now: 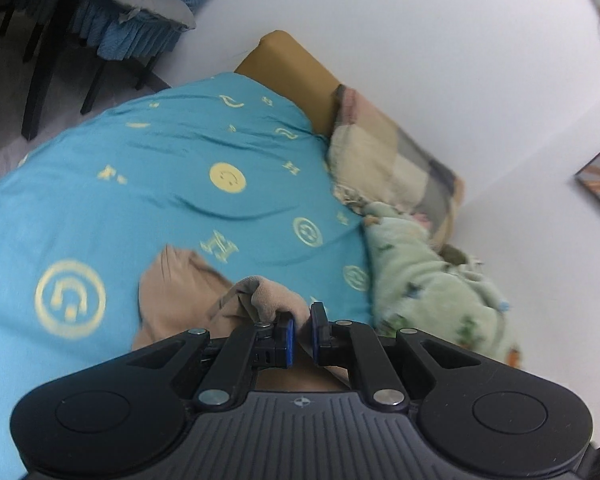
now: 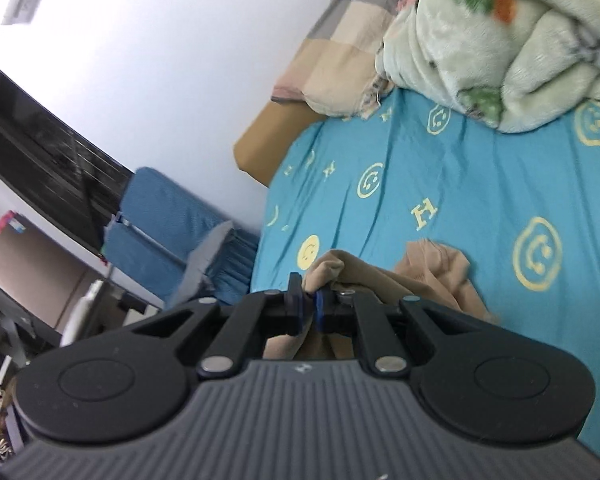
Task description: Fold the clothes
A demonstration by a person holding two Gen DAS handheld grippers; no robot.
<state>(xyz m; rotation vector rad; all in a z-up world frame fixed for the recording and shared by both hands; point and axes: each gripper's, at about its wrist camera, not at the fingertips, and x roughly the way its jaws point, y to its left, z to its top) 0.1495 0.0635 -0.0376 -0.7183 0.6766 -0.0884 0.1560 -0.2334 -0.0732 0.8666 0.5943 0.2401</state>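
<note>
Bedroom conditions apply: we work over a bed covered by a turquoise sheet (image 1: 152, 184) printed with yellow smiley faces and "H"-shaped motifs.

Nearest to us, the left gripper (image 1: 302, 330) has its blue-padded fingers (image 1: 287, 338) drawn almost together and pinching a bunched edge of the tan garment (image 1: 180, 292). In the right wrist view, the right gripper (image 2: 308, 308) does the same: its fingers (image 2: 298, 312) are clamped on another fold of that garment (image 2: 432, 276). We judge that each gripper holds one edge or corner of the one piece of clothing.

The garment lies partly on the sheet just ahead of the fingers, crumpled, with cloth trailing beneath both grippers. Both views are motion-blurred.

Step in hand, as we read it: the garment is gathered at two points and lifted clear for spreading, before any fold is made. The next move calls for drawing the two grips apart to tension the cloth, then laying it flat on the open sheet.

Farther along the bed, a pale green fleece blanket (image 2: 500, 40) with green and orange prints lies heaped, and a checked pillow (image 1: 396, 160) rests against the tan headboard (image 1: 288, 64). Beyond the bed stand a chair with a blue ruffled cover (image 1: 132, 36) and a white wall (image 1: 420, 20).

No legible brand, label or writing appears, apart from the "H" motifs on the sheet.
</note>
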